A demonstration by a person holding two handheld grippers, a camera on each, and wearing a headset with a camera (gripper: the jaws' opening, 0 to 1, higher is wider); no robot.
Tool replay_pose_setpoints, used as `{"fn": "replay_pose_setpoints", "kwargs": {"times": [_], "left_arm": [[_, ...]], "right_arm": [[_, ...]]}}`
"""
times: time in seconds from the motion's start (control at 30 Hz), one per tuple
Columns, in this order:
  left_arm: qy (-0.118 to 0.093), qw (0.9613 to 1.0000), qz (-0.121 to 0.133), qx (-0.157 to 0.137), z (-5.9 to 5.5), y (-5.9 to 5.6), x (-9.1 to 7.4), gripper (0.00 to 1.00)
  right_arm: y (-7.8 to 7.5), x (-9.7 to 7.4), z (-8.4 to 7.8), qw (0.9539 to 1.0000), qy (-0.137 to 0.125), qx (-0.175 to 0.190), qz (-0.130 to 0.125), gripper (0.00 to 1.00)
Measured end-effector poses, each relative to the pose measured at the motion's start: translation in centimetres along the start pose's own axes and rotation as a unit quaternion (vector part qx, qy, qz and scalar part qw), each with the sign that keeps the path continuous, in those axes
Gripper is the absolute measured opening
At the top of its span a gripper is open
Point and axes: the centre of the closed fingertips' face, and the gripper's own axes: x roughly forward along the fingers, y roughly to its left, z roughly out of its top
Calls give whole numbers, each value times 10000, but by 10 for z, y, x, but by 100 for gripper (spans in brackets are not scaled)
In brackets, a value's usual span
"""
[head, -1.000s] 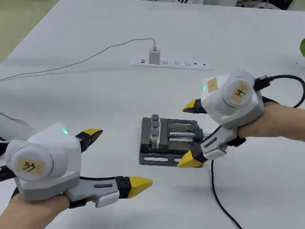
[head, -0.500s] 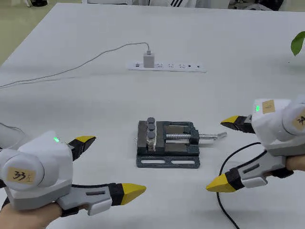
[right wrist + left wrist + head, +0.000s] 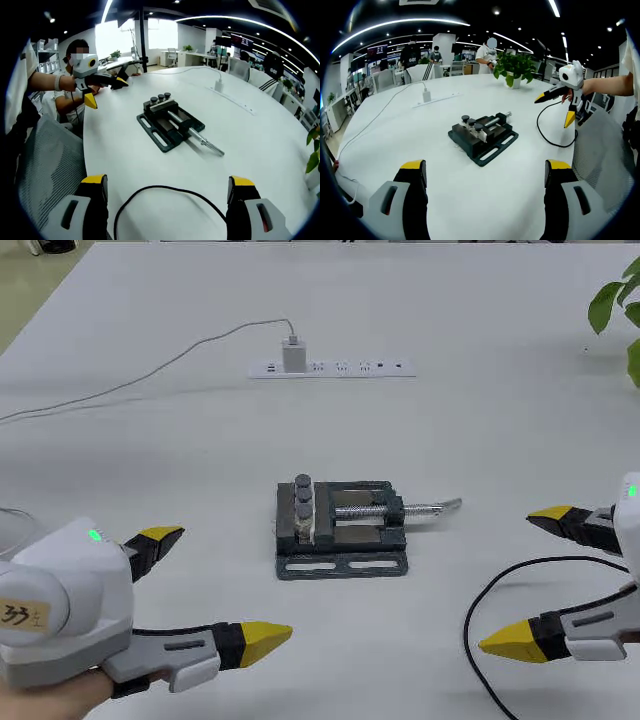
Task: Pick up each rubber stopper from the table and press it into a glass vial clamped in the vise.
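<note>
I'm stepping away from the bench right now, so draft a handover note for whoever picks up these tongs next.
Left tongs: open, empty, hovering left of the vise.
Right tongs: open, empty, hovering to its right, near a black cable.
The vise sits mid-table, clamping three glass vials in a row.
Done: each vial carries a dark rubber stopper.
Left: probably just checking seating; depth is too small to judge.

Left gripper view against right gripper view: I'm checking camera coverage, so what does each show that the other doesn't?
Left gripper view: the white body of the yellow-tipped right gripper, jaws apart. Right gripper view: likewise the left gripper. Shared: the dark metal vise clamping three dark-stoppered glass vials, and a black cable.
</note>
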Motion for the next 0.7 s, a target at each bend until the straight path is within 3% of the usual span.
{"fn": "replay_pose_setpoints", "kwargs": {"times": [0.2,0.7], "left_arm": [[19,10000,20,-20,-3,0,-3,98],[26,10000,60,-73,-5,-2,-7,99]], "right_arm": [[-9,-5,-5,9999,-62,103,-88,99],[-12,-8,8,9995,-227,122,-164,99]]}}
